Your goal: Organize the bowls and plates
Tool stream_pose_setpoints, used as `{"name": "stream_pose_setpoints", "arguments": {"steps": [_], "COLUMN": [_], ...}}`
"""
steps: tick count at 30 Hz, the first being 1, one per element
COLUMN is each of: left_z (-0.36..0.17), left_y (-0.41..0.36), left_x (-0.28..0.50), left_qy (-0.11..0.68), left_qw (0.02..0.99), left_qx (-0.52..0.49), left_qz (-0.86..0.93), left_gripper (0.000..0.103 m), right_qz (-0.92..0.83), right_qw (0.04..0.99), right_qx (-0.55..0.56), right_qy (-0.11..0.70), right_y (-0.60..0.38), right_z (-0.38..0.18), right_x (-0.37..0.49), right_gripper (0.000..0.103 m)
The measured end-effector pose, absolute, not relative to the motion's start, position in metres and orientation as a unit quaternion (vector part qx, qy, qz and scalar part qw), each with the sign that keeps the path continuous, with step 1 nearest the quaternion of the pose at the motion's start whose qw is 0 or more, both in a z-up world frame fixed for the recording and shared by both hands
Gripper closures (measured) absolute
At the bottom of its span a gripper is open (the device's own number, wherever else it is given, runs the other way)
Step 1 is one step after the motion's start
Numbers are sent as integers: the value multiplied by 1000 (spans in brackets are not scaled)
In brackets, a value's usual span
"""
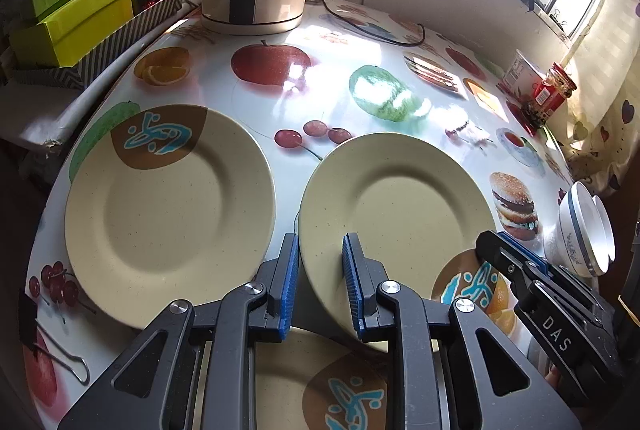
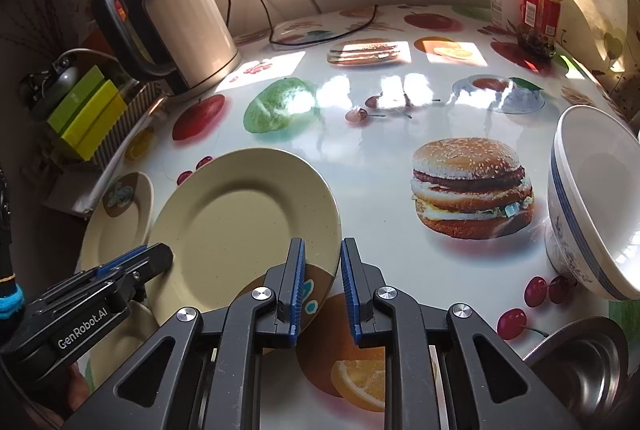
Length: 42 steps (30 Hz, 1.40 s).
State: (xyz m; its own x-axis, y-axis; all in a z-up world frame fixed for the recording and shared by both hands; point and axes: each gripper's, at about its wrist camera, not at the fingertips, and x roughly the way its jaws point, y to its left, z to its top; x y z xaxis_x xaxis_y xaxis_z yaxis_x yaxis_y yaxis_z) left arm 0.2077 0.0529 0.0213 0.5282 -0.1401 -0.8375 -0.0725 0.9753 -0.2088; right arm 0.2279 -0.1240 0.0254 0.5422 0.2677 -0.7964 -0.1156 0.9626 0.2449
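You have three beige speckled plates with a brown patch and blue motif: one point(image 1: 168, 205) lies flat on the worktop point(image 1: 328, 97) at the left, another point(image 1: 396, 205) just beside it is tilted, its near rim raised over a third point(image 1: 320, 382) lying underneath. At the right edge, two white bowls point(image 2: 592, 205) with blue bands sit nested and tipped on their side, with a steel bowl point(image 2: 584, 370) near them.
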Motion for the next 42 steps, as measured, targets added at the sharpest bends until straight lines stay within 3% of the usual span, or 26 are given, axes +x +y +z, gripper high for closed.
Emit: {"name": "stream_pose_setpoints", "arguments": {"steps": [42], "left_z": [44], "left_y": [87], "left_x": [103], "left_qy": [453], "left_qw": [882], "left_qx": [-129], "left_qz": [14], "left_gripper": [80], "right_qz": [169], "right_qw": [883], "right_qx": [45], "right_qy": [436], "right_y": [-92], "right_z": [59], "right_x": [139], "right_gripper": [85]}}
